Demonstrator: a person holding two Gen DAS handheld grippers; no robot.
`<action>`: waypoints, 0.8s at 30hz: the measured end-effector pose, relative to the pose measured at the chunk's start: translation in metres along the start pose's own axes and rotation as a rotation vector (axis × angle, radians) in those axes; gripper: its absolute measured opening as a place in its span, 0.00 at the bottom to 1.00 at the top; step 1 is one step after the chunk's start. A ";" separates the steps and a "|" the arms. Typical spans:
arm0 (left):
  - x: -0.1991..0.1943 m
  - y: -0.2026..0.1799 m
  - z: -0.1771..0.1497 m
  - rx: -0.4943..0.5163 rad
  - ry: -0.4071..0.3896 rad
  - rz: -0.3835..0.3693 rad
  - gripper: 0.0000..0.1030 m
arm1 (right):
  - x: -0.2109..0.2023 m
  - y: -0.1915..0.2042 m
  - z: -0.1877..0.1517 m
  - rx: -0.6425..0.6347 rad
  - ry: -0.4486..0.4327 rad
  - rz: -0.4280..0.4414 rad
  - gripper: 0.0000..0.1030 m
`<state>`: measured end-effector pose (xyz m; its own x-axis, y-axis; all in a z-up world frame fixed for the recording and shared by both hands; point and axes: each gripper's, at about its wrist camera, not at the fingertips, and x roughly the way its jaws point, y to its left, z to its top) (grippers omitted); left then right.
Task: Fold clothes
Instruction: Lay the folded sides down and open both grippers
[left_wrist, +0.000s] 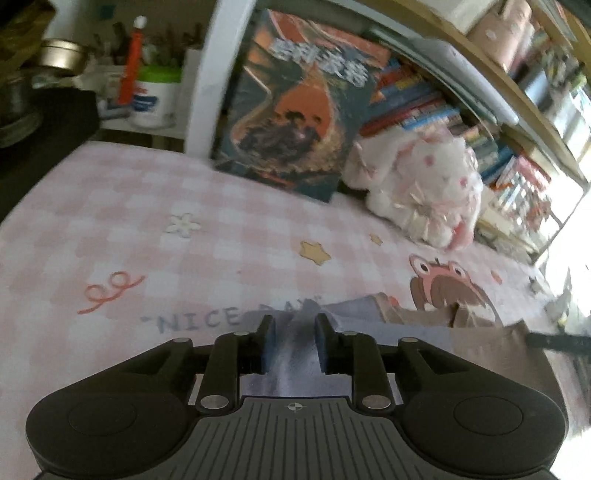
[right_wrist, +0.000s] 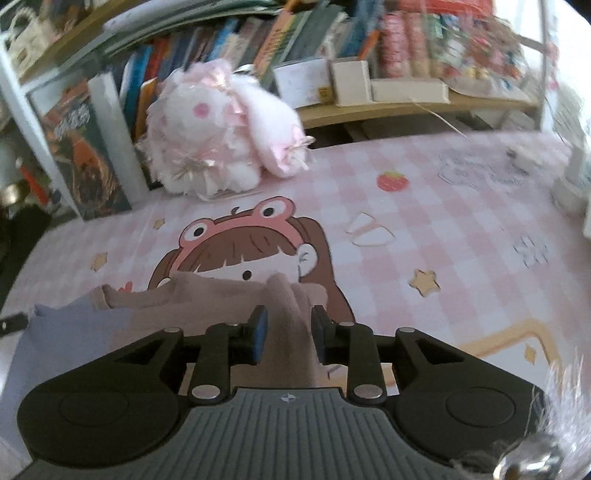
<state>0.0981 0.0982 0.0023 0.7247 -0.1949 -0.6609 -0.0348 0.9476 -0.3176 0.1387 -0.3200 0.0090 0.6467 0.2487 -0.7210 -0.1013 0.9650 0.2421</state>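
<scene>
A small garment, pale lavender-blue on one part and dusty brown-pink on the other, lies across the pink checked mat. My left gripper (left_wrist: 294, 321) is shut on its lavender part (left_wrist: 369, 314); cloth bunches up between the fingers. My right gripper (right_wrist: 289, 315) is shut on the brown-pink part (right_wrist: 221, 295), with a ridge of fabric pinched between the pads. The lavender end shows at the left of the right wrist view (right_wrist: 70, 332). The garment stretches between the two grippers just above the mat (right_wrist: 461, 229).
A white-and-pink plush toy (right_wrist: 214, 129) sits at the back of the mat, also in the left wrist view (left_wrist: 424, 184). A large book (left_wrist: 291, 110) leans upright beside it. Bookshelves (right_wrist: 295, 44) stand behind. Small items (right_wrist: 569, 184) lie at the mat's right edge.
</scene>
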 end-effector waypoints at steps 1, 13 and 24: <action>0.003 0.000 0.000 0.001 0.004 0.005 0.22 | 0.003 0.002 0.001 -0.010 0.006 -0.003 0.19; 0.002 0.013 0.001 -0.107 -0.027 0.029 0.02 | 0.017 -0.020 -0.008 0.151 0.022 -0.007 0.06; -0.022 0.035 -0.025 -0.206 0.045 -0.003 0.50 | -0.023 -0.039 -0.027 0.189 0.039 0.004 0.38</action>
<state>0.0638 0.1297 -0.0115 0.6936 -0.2135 -0.6880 -0.1756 0.8762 -0.4489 0.1071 -0.3608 -0.0014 0.6162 0.2594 -0.7436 0.0426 0.9318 0.3604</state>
